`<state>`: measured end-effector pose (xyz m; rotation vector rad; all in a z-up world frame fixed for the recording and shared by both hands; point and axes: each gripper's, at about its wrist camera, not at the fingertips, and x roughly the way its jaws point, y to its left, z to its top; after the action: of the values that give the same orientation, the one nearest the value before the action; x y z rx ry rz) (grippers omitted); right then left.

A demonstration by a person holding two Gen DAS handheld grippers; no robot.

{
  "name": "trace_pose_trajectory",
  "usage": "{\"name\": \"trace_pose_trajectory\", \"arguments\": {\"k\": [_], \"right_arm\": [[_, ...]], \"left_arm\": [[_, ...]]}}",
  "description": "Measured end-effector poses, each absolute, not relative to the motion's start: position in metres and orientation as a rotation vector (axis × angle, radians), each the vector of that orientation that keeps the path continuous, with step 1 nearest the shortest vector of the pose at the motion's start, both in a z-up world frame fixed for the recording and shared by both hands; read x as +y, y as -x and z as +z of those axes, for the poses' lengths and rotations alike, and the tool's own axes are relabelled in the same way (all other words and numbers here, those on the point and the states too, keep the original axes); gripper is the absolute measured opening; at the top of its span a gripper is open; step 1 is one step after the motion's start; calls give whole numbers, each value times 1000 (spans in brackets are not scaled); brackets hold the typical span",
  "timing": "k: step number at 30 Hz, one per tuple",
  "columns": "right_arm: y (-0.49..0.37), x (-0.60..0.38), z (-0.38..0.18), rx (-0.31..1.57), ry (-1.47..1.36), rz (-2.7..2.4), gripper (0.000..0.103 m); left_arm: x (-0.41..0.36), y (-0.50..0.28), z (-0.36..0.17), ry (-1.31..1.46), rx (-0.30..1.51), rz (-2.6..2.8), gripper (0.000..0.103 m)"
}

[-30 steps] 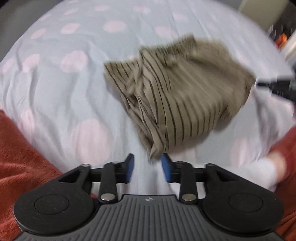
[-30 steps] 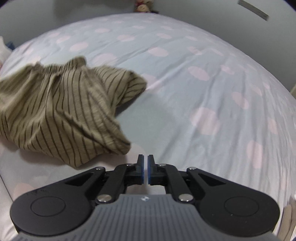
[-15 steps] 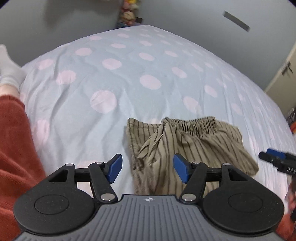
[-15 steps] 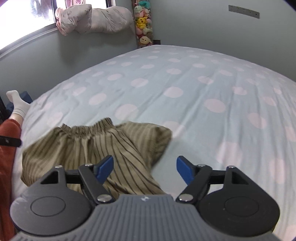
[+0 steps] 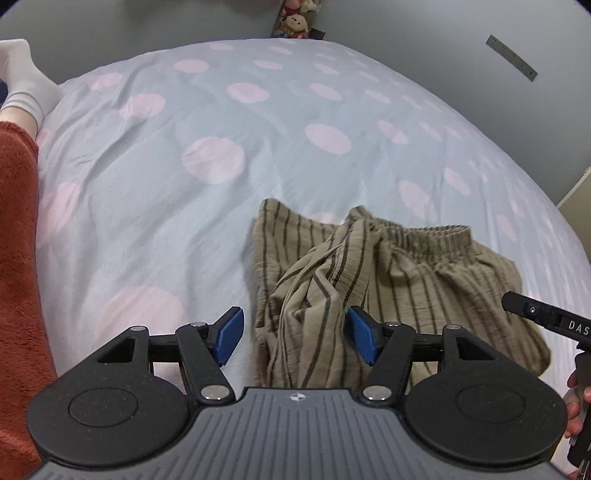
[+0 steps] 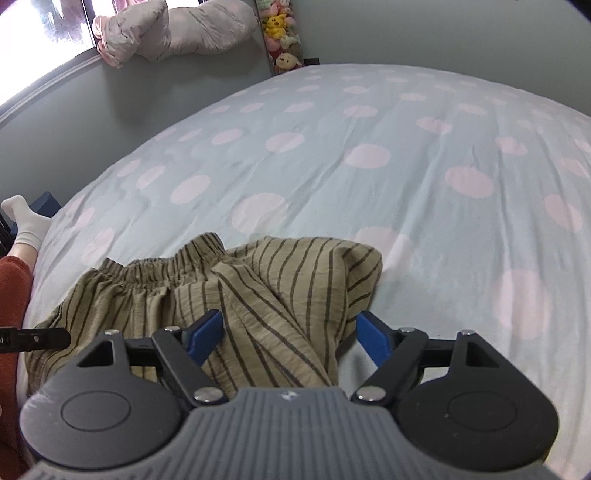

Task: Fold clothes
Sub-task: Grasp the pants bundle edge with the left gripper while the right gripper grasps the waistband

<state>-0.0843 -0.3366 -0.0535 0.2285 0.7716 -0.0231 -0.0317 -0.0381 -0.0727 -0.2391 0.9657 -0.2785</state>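
Both grippers, left (image 5: 294, 335) and right (image 6: 291, 337), gape over striped shorts (image 5: 388, 280); "DAS" legible.

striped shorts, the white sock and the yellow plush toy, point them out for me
striped shorts (image 6: 280, 295), right wrist view, middle of the fabric
white sock (image 5: 22, 81), left wrist view, heel
yellow plush toy (image 6: 275, 24), right wrist view, its face

The shorts (image 5: 388, 269) are thin, crinkly cloth, tan with dark stripes, and the waistband (image 6: 166, 264) is bunched and ribbed. The bed sheet (image 5: 258, 155) is soft matt cloth, a bit wrinkled. The left gripper (image 5: 295, 334) is black plastic with a speckled, dull look, shiny metal screws and blue pads (image 5: 364, 334) that look rubbery and bumpy. The right gripper (image 6: 290, 336) looks the same. The red sleeve (image 5: 18, 258) is fuzzy. The sock (image 5: 22, 81) is ribbed knit.
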Motion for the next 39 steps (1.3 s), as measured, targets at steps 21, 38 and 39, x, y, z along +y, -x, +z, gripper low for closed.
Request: {"name": "trace_pose_trajectory", "arguments": {"k": [21, 38, 39], "right_arm": [[54, -332, -90, 786, -222, 52, 66], [90, -296, -54, 649, -108, -2, 13], [96, -295, -47, 629, -107, -10, 13]], "left_arm": [[-54, -6, -99, 166, 912, -345, 64], [-55, 18, -65, 179, 759, -463, 8], [-55, 21, -58, 183, 738, -467, 8]]}}
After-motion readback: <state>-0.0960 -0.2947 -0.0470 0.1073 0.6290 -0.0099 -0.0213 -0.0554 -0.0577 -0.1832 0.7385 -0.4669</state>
